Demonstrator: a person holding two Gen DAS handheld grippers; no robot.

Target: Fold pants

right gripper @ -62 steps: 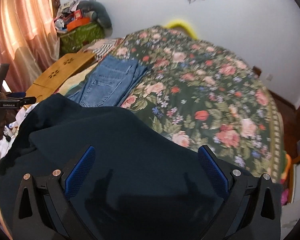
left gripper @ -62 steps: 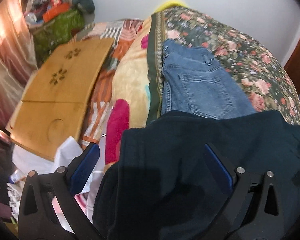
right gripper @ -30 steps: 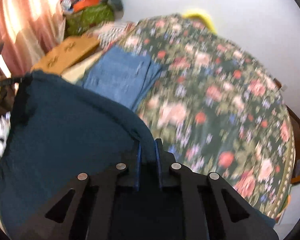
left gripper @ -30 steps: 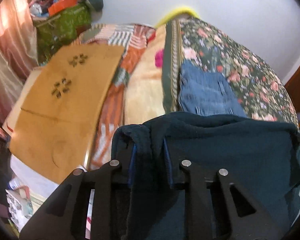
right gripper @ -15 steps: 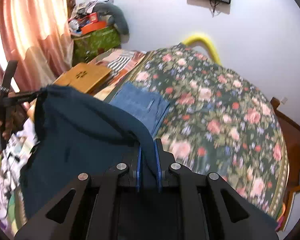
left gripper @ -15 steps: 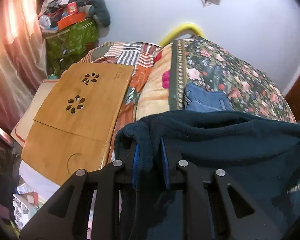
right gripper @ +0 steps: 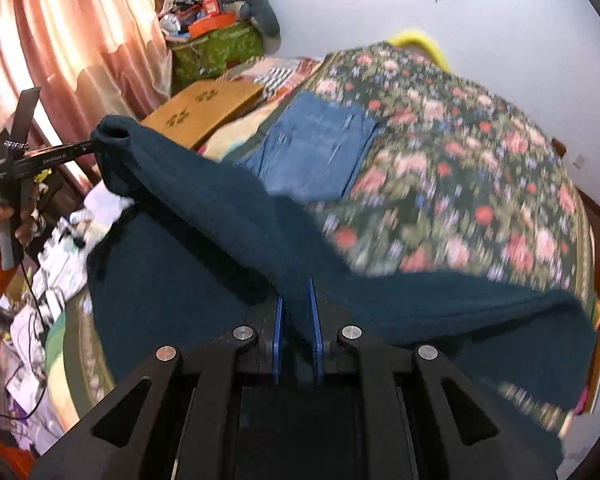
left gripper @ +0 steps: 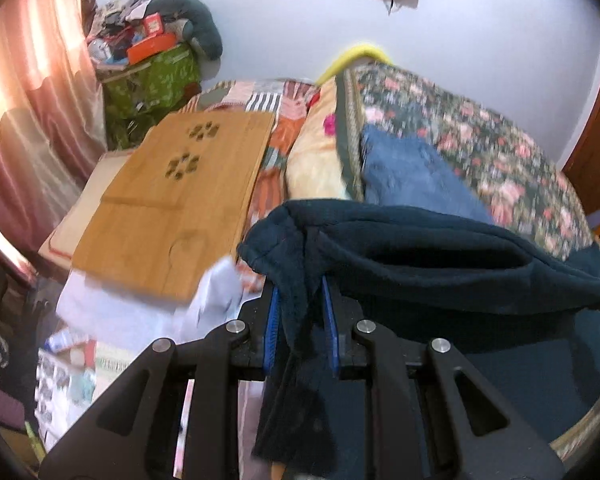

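Dark teal pants [left gripper: 440, 248] hang lifted above the flowered bed, the waistband stretched between both grippers. My left gripper [left gripper: 299, 320] is shut on one corner of the waistband. My right gripper [right gripper: 296, 320] is shut on the other end of the pants [right gripper: 204, 264]. In the right wrist view the left gripper [right gripper: 96, 145] shows at the far left, clamped on the bunched corner. The lower part of the pants droops onto the bed edge.
Folded blue jeans [right gripper: 316, 148] lie on the flowered bedspread [right gripper: 480, 168] behind the pants. A wooden lap desk [left gripper: 172, 200] sits to the left, with papers and clutter below it. Curtains [right gripper: 60, 48] and a loaded shelf stand at the far left.
Both grippers closed on the waistband and lifted the pants off the bed. In the last half second they have moved apart and pulled the waistband taut.
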